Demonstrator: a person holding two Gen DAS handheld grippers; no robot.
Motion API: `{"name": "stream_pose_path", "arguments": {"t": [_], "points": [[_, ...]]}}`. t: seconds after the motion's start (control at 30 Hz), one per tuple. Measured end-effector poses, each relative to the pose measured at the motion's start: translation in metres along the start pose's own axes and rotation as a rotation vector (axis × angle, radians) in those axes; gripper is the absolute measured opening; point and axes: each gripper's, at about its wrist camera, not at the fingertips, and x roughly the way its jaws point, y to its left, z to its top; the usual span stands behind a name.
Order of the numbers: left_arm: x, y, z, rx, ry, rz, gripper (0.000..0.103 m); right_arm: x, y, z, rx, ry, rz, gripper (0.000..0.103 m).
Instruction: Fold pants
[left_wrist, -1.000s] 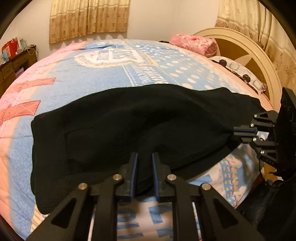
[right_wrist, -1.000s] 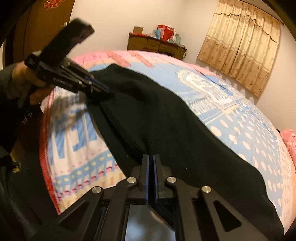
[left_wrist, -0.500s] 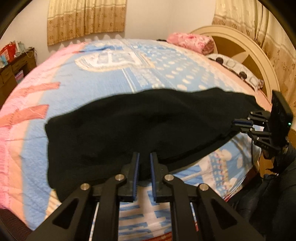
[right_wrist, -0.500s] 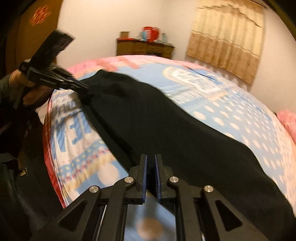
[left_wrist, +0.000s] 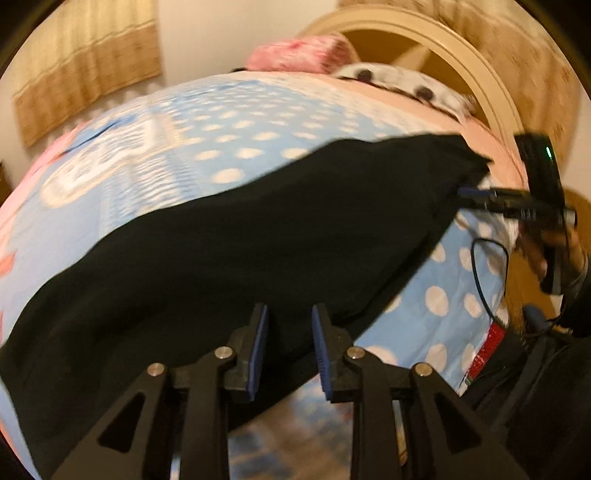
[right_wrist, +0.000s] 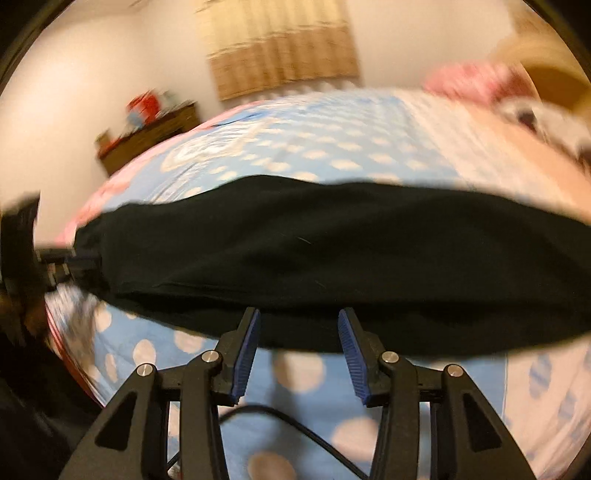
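The black pants (left_wrist: 236, 236) lie spread as one long dark band across the near part of the bed (left_wrist: 258, 122), over its blue, white-dotted quilt.

Left wrist view: my left hand-held gripper (left_wrist: 287, 345) sits at the near edge of the pants. Its blue-padded fingers (left_wrist: 258, 347) stand apart and are opening; black cloth shows in the gap between them, and the pads do not press on it. At the far right end of the pants I see my right hand-held gripper (left_wrist: 471, 194), side on, its tips at the corner of the cloth. From this angle I cannot tell whether they touch it.

Right wrist view: the right hand-held gripper has its jaws wider apart and opening. The near hem of the pants crosses just beyond its fingertips, with dotted quilt below. Nothing is clamped.

Beyond the pants, at the head of the bed, lie a pink pillow (left_wrist: 299, 53) and a spotted pillow (left_wrist: 402, 83) against the curved headboard (left_wrist: 476, 59). A curtain (right_wrist: 280, 44) hangs on the wall behind the bed. The frames are blurred.
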Motion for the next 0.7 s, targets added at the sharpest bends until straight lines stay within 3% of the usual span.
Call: {"name": "stream_pose_path", "arguments": {"t": [0.3,0.33,0.4,0.43,0.6,0.7], "points": [[0.020,-0.029,0.015,0.061,-0.021,-0.039,0.032,-0.004,-0.061,0.004,0.348,-0.065,0.123,0.046],[0.021,-0.029,0.016,0.055,-0.023,-0.047,0.033,-0.002,-0.066,0.006,0.383,-0.077,0.133,0.042],[0.021,-0.029,0.017,0.049,-0.023,-0.054,0.033,-0.004,-0.070,0.008,0.426,-0.088,0.126,0.025],[0.021,-0.029,0.017,0.045,-0.023,-0.057,0.033,-0.003,-0.073,0.007,0.448,-0.097,0.121,0.004],[0.014,-0.029,0.008,0.042,-0.001,-0.109,0.033,-0.029,-0.076,-0.001,0.427,-0.157,0.132,0.003],[0.013,-0.032,0.003,0.065,0.007,-0.104,0.033,-0.029,-0.081,-0.008,0.425,-0.122,0.137,0.003]]}}
